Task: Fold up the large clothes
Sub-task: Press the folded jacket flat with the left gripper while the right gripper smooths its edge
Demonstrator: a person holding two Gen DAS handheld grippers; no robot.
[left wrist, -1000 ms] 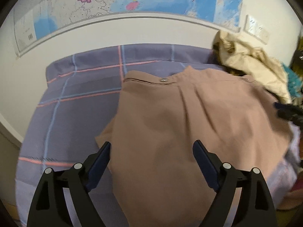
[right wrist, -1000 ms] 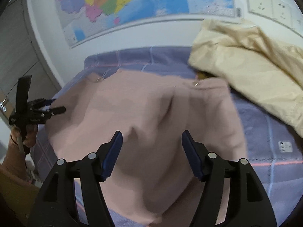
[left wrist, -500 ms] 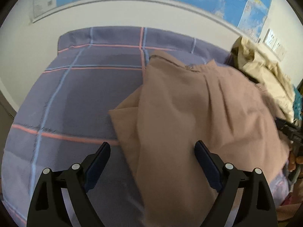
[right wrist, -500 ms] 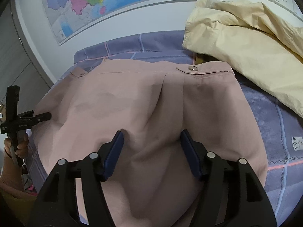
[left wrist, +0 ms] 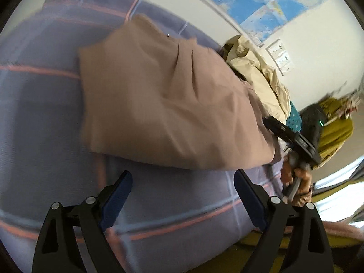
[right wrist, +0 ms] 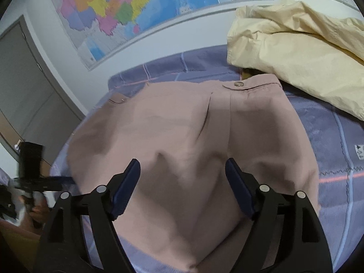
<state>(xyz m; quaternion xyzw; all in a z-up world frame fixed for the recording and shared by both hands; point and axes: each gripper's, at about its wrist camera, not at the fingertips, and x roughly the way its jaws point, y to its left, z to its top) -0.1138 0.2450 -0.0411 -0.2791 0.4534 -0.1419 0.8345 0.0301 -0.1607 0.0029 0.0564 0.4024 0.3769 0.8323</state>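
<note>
Since half a second earlier the left gripper (left wrist: 183, 195) had swung back off the pink-brown garment (left wrist: 168, 104) and now hung over bare purple plaid bedspread (left wrist: 177, 218) just below the garment's near edge, jaws spread wide and holding nothing. The right gripper (right wrist: 182, 184) hovered above the garment's lower middle, jaws also wide apart and empty. The garment lay flat on the bedspread, its buttoned band at the far side, just beside the cream garment (right wrist: 293, 52).

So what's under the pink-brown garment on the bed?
The pink-brown garment lies on a purple plaid bedsheet that shows all around it. Whatever else sits beneath is covered. Its far right corner tucks under the cream garment.
</note>
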